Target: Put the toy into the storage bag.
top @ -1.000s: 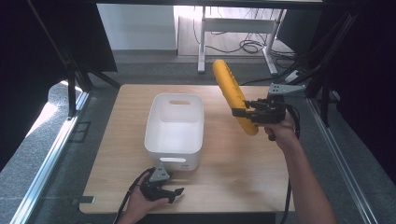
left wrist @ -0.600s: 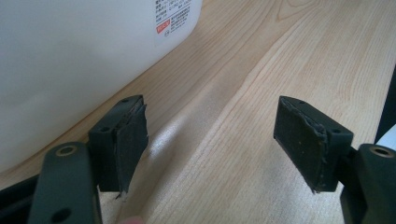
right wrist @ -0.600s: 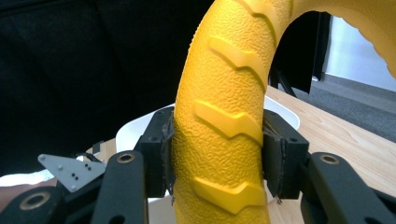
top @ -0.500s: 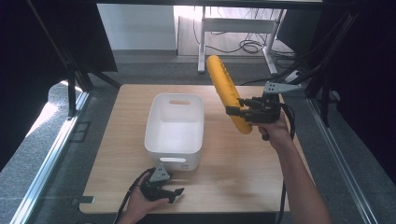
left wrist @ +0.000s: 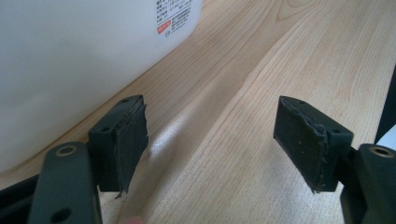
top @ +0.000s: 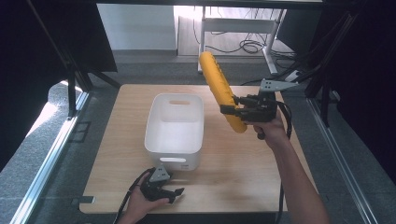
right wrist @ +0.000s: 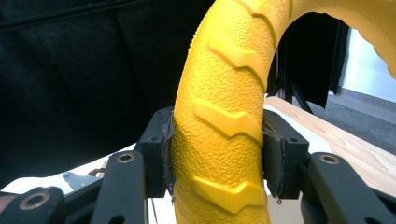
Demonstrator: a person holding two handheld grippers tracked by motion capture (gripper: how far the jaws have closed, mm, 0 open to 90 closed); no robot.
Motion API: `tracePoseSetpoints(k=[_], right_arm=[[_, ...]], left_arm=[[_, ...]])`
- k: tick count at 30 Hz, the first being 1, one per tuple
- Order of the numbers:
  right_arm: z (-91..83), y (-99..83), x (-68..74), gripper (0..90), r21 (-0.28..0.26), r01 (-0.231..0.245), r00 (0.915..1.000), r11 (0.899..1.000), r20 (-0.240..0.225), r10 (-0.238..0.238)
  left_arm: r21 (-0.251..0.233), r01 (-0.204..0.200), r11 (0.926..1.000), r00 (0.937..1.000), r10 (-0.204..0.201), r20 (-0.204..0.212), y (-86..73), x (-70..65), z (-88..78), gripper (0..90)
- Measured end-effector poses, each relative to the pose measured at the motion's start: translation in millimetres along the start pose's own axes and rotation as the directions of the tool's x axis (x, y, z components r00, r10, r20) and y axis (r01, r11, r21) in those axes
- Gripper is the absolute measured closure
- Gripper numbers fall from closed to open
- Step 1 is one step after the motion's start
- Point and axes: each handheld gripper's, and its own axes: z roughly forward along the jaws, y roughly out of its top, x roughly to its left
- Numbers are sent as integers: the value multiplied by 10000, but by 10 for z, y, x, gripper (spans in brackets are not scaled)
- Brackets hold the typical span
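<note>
Currently, a long yellow roller (top: 221, 89) with raised arrow-shaped ridges is clamped between the 2 jaws of the right gripper (top: 232, 111), which is held in the air above the right half of the wooden table (top: 243, 172). The grip is taken near the roller's lower end; most of its length rises up and away to the left of the jaws, tilted, with its top end reaching past the table's far edge in the high view. In the right gripper view, the roller (right wrist: 224, 116) is seen pressed on both sides by the black pads (right wrist: 161, 154), standing between them and curving off to the upper right. A white plastic bin (top: 175, 126) is seen on the table just left of the roller, apart from it. The left gripper (top: 173, 191) is rested low at the table's near edge, just in front of the bin, its jaws set wide apart with bare wood between them.
</note>
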Motion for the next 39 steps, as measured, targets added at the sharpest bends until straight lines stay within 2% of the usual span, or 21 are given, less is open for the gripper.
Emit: tracePoseSetpoints(k=[10,20,39], right_arm=[[59,58,30,516,-249,-129,9996,9996,-237,123],[125,199,193,516,-631,189,9977,9978,-645,-230],[365,295,423,515,-868,463,9891,9951,-1358,-578]], left_arm=[[0,-9,10000,10000,9,23,1,2,0,260],[31,-30,10000,10000,30,27,3,-4,-4,260],[-47,-25,10000,10000,25,12,4,-1,-14,260]])
